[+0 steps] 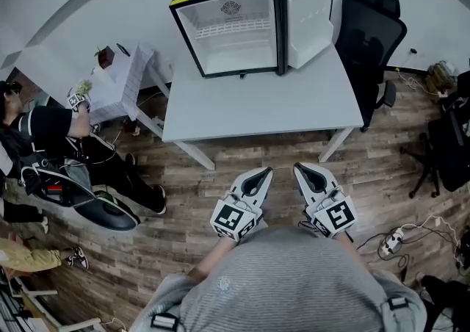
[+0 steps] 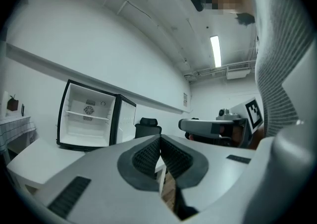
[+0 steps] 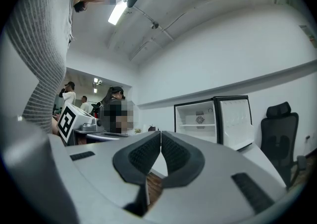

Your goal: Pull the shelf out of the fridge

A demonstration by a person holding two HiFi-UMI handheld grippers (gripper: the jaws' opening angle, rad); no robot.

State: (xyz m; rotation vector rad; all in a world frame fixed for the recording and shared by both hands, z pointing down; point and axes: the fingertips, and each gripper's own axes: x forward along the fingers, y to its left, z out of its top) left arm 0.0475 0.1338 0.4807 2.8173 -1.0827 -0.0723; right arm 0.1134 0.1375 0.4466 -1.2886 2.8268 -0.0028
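Observation:
A small black fridge (image 1: 235,26) stands at the back of the white table (image 1: 264,106) with its door (image 1: 308,18) swung open to the right. A white wire shelf (image 1: 233,30) sits across its upper inside; it also shows in the left gripper view (image 2: 88,115) and the right gripper view (image 3: 196,125). My left gripper (image 1: 263,171) and right gripper (image 1: 299,167) are side by side in front of my body, well short of the table's near edge. Both point toward the fridge. Each has its jaws shut with nothing between them (image 2: 160,141) (image 3: 161,136).
A black office chair (image 1: 371,37) stands right of the table. A person (image 1: 51,132) sits at the left by a side table with a checked cloth (image 1: 121,77). Cables and a power strip (image 1: 393,241) lie on the wooden floor at the right.

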